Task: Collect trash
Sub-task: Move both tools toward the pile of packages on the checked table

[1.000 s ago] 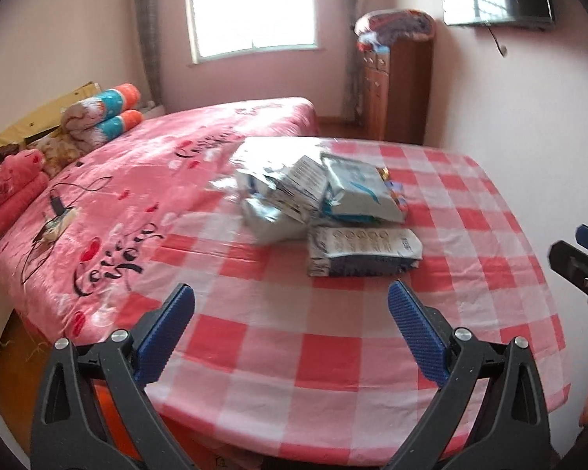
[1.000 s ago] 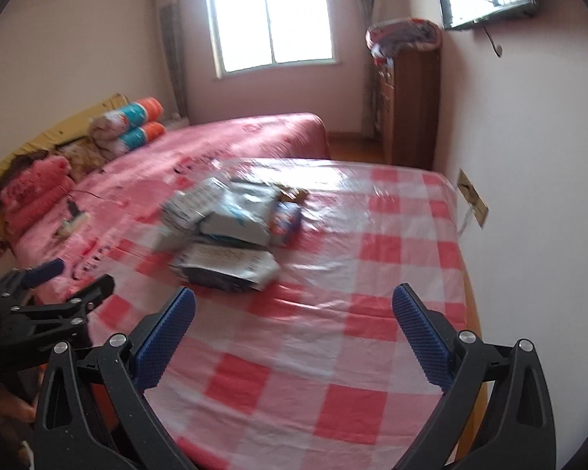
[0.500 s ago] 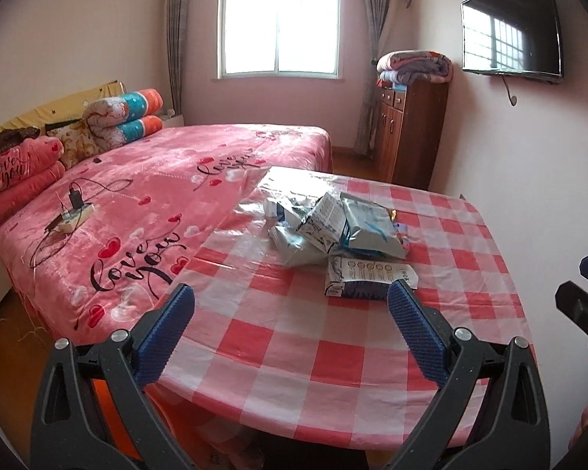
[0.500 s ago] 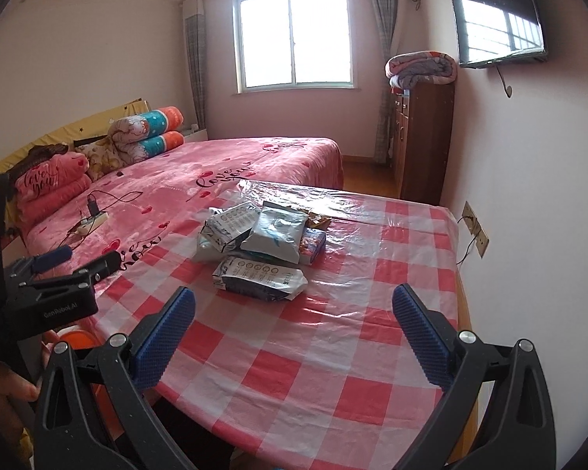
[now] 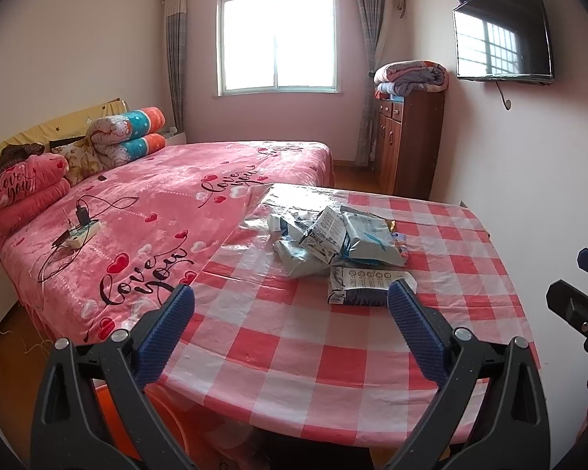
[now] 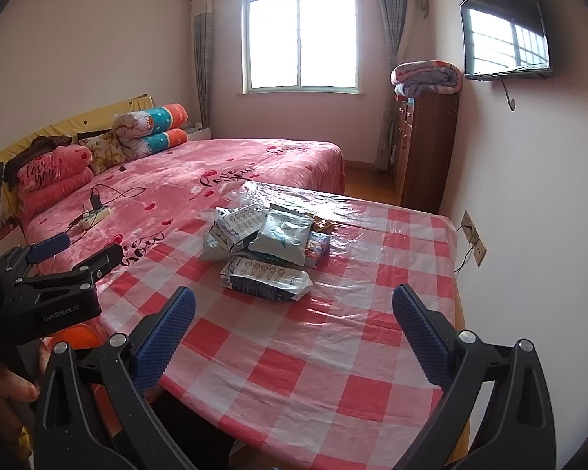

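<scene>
Nearest the left wrist camera, the left gripper (image 5: 290,305) of black plastic with blue ribbed pads is spread wide with nothing between its fingers, held over the near edge of the table covered in a glossy red-and-white checked cloth (image 5: 302,348). The right gripper (image 6: 294,307), the same build, also gapes wide and grips nothing, beside the left one above the same near edge. Below the table edge shows part of an orange plastic tub (image 5: 109,415). Ahead of both grippers, past a stretch of bare cloth, lies the heap of crumpled white, pale blue and dark blue snack wrappers (image 5: 341,244), near the table's middle; its nearest dark blue packet (image 6: 264,276) lies flat. Beyond the table stand a bed under a pink heart-printed blanket (image 5: 168,211) and a brown wooden cabinet (image 5: 407,145).
</scene>
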`<state>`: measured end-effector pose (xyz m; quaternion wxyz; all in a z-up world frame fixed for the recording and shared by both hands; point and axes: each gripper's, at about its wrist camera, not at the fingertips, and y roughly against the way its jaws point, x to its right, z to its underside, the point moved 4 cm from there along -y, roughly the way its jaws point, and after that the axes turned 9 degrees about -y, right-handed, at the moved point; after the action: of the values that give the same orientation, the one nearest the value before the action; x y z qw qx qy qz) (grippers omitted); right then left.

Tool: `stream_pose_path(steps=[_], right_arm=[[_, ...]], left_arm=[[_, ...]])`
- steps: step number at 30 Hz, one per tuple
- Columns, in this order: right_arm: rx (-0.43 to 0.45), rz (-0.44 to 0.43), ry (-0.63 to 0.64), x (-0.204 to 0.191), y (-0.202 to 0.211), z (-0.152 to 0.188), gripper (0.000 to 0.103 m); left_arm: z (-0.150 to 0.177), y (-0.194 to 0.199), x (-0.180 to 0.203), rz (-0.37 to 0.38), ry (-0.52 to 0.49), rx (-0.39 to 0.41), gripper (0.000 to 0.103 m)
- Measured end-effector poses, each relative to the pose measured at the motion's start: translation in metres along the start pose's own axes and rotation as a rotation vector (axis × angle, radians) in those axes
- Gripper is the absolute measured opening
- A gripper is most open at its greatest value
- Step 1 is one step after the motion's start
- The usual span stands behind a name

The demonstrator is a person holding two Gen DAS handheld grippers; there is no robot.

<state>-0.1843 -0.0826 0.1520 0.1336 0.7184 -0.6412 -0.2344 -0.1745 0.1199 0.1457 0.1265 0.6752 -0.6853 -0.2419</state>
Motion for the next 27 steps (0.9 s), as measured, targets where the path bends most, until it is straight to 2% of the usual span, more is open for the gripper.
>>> stream_pose_path(steps=[9, 16, 19, 22, 27], right_arm=[[0.008, 0.003, 0.017, -0.003, 0.001, 0.000, 0.099], [-0.010, 0.033, 0.008, 0.004, -0.004, 0.001, 0.099], [-0.037, 0.032, -0.010, 0.009, -0.013, 0.001, 0.099], [-0.065, 0.010, -0.041, 0.013, -0.022, 0.002, 0.099], [-0.161, -0.060, -0.094, 0.024, -0.049, 0.008, 0.099]], left_arm=[[0.004, -0.003, -0.001, 0.006, -0.004, -0.016, 0.099], [0.005, -0.013, -0.003, -0.027, -0.025, -0.025, 0.099], [0.006, -0.023, -0.004, -0.041, -0.038, -0.018, 0.099], [0.009, -0.036, -0.002, -0.004, -0.038, -0.026, 0.099], [0.014, -0.056, 0.002, 0.000, -0.119, -0.010, 0.099]])
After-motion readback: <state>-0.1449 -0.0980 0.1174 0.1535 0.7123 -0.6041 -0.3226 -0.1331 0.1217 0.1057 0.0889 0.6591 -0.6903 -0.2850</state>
